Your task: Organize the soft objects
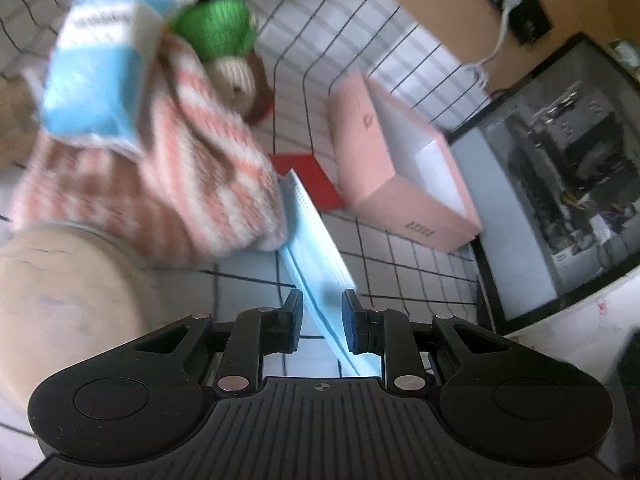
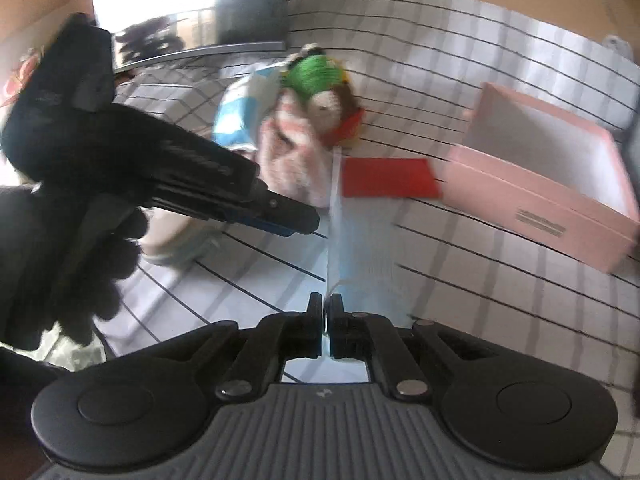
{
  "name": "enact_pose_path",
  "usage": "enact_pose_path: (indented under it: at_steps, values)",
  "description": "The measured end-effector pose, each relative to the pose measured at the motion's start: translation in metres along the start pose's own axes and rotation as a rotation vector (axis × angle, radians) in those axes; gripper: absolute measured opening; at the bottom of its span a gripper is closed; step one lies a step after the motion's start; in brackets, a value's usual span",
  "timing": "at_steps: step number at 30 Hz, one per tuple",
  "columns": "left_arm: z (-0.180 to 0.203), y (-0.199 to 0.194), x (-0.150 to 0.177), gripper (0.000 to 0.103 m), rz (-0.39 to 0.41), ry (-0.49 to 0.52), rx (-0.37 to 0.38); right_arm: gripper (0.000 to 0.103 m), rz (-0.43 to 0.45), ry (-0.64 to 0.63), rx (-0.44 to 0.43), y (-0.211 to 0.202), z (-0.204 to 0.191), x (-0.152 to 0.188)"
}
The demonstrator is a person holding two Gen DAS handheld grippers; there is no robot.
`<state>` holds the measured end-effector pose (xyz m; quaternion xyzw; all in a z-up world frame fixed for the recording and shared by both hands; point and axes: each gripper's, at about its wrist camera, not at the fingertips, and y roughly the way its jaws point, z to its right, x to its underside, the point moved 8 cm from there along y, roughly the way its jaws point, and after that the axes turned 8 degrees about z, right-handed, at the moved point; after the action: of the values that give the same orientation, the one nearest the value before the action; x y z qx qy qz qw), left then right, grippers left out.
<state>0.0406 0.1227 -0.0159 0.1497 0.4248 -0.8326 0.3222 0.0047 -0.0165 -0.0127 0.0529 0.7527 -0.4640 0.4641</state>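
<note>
A light blue face mask (image 1: 316, 248) runs edge-on between the fingers of my left gripper (image 1: 322, 316), which stands open around it. My right gripper (image 2: 325, 320) is shut on the mask's near edge (image 2: 360, 248). Past the mask lies a heap: a pink and white knitted cloth (image 1: 192, 184), a blue and white tissue pack (image 1: 96, 80) and a knitted doll with a green hat (image 1: 228, 40). The heap also shows in the right wrist view (image 2: 296, 136). An open pink box (image 1: 400, 160) stands to the right; it also shows in the right wrist view (image 2: 552, 184). The left gripper's body (image 2: 168, 176) reaches in from the left.
A red card (image 2: 388, 178) lies between the heap and the pink box. A tan round object (image 1: 60, 300) sits near left. A computer case (image 1: 560, 184) stands at the right. The surface is a white cloth with a black grid (image 2: 460, 80).
</note>
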Motion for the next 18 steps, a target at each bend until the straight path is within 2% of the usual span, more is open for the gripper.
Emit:
enact_pose_path:
  at_steps: [4, 5, 7, 8, 11, 13, 16, 18]
  values:
    - [0.006, 0.022, -0.001, 0.023, 0.008, -0.012, -0.089, 0.014, 0.012, 0.072, 0.049, -0.017, 0.032, 0.010]
    - [0.003, 0.025, -0.003, 0.023, 0.030, -0.051, -0.177, 0.019, 0.016, 0.082, 0.058, -0.019, 0.038, 0.012]
    - [0.007, 0.032, -0.008, 0.023, 0.046, -0.039, -0.221, 0.029, 0.029, 0.087, 0.078, -0.025, 0.051, 0.016]
    - [0.014, 0.036, -0.008, 0.023, 0.028, -0.016, -0.165, 0.034, 0.034, 0.085, 0.093, -0.027, 0.057, 0.018]
    - [0.016, 0.044, -0.009, 0.023, 0.011, -0.002, -0.268, 0.034, 0.037, 0.087, 0.122, -0.028, 0.071, 0.024]
    - [0.015, 0.041, -0.007, 0.023, -0.008, -0.025, -0.307, 0.035, 0.052, 0.092, 0.127, -0.029, 0.076, 0.025]
    - [0.011, 0.029, -0.003, 0.023, -0.015, -0.064, -0.313, 0.040, 0.081, 0.101, 0.153, -0.031, 0.090, 0.028]
    - [0.012, 0.031, -0.002, 0.023, -0.028, -0.109, -0.274, 0.040, 0.090, 0.126, 0.158, -0.029, 0.099, 0.030]
